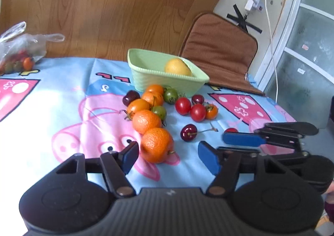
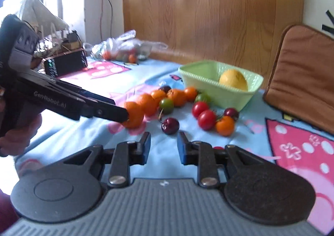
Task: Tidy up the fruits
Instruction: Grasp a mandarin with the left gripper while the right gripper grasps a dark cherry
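A green basket (image 1: 146,78) (image 2: 200,78) holds a yellow fruit (image 1: 177,67) (image 2: 233,79). In front of it lie several oranges, cherry tomatoes and cherries on the cartoon tablecloth. My left gripper (image 1: 169,158) is open, with the nearest orange (image 1: 156,145) (image 2: 134,117) just ahead between its fingers, not held. My right gripper (image 2: 163,146) is open and empty, just short of a dark cherry (image 2: 170,125) (image 1: 188,132). The right gripper's blue pads (image 1: 242,139) show in the left wrist view, and the left gripper's fingers (image 2: 108,111) reach the orange in the right wrist view.
A plastic bag of tomatoes (image 1: 18,56) (image 2: 123,50) lies at the far left. A brown cushioned chair (image 1: 221,54) (image 2: 302,73) stands behind the table at the right. A black device (image 2: 65,65) and clutter sit at the far left. A wooden panel backs the table.
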Available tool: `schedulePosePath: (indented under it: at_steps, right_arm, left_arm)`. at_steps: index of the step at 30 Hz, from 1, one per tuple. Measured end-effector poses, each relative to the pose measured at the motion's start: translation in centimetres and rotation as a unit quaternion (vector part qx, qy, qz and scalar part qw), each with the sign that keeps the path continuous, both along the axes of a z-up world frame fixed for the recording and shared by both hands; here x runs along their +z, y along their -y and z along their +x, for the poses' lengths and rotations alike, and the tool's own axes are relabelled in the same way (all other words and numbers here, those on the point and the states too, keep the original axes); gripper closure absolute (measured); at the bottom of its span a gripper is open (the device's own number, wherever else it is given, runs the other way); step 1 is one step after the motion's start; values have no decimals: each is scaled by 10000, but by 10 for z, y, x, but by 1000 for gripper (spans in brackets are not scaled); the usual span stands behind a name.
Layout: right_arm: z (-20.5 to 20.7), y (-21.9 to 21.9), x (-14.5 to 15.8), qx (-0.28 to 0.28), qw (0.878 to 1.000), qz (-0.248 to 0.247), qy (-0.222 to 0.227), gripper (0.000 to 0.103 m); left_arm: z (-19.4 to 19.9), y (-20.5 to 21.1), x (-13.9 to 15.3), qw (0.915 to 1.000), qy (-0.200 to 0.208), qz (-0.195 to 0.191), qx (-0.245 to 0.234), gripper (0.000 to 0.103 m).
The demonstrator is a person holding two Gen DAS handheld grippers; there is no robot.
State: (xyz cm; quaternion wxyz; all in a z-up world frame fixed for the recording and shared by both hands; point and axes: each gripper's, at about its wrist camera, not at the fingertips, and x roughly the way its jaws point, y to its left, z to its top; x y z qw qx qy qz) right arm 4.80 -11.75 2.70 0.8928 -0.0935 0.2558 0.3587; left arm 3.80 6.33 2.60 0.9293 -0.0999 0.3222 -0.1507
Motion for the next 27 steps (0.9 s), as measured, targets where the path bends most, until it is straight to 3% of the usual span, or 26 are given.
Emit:
schedulePosePath:
  at_steps: [7, 11, 15, 16, 19, 22, 27]
  right_arm:
    - [20, -12, -18, -103, 9997, -190, -89, 71]
    - [36, -19, -24, -90, 9995, -225, -223, 69]
    - [40, -23, -25, -7, 9996, -181, -222, 70]
    - [39, -22, -25, 30, 9996, -160, -242, 75]
    - [30, -18, -23, 143, 9993, -140, -320, 75]
    - [13, -10, -20, 213, 9992, -146, -303, 75]
    - [18, 13, -4, 0, 9995, 154, -268, 75]
  left_arm:
    - [11, 0, -11, 9998, -148, -79, 48, 42]
    - [18, -2, -17, 9996, -255, -93, 86, 64]
    - [17, -3, -18, 9996, -213, -142, 110, 64]
    - [15, -2, -17, 9996, -210, -147, 102, 65]
    - [5, 2, -16, 9983, -319, -470, -139, 65]
    - [-3, 13, -15, 9976, -375, -464, -360, 65]
    - [18, 18, 6, 9955, -307, -672, -594, 65]
